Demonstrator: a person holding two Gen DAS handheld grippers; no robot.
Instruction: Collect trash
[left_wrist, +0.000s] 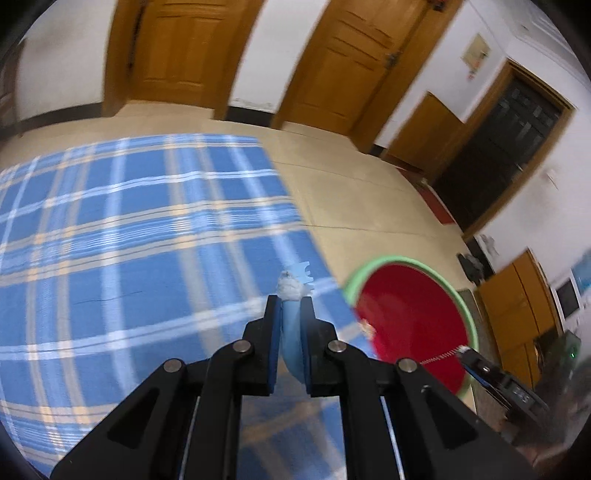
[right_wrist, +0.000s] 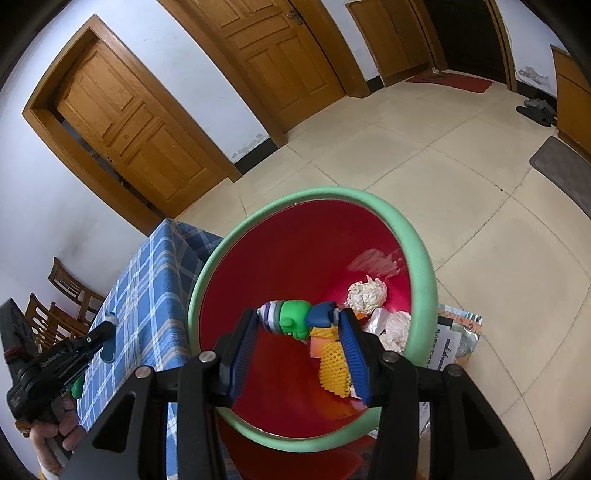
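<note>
A light blue plastic piece with a white wad is clamped between the narrowed jaws of the left gripper, above the right edge of the blue plaid tablecloth. A colourful toy figure is gripped endwise by the right gripper over the red bin. Crumpled paper and yellow mesh are seen at the bin's bottom.

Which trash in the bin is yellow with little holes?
The yellow foam net sleeve in the red bin with the green rim. The crumpled white paper balls beside it are white and have no holes.
</note>
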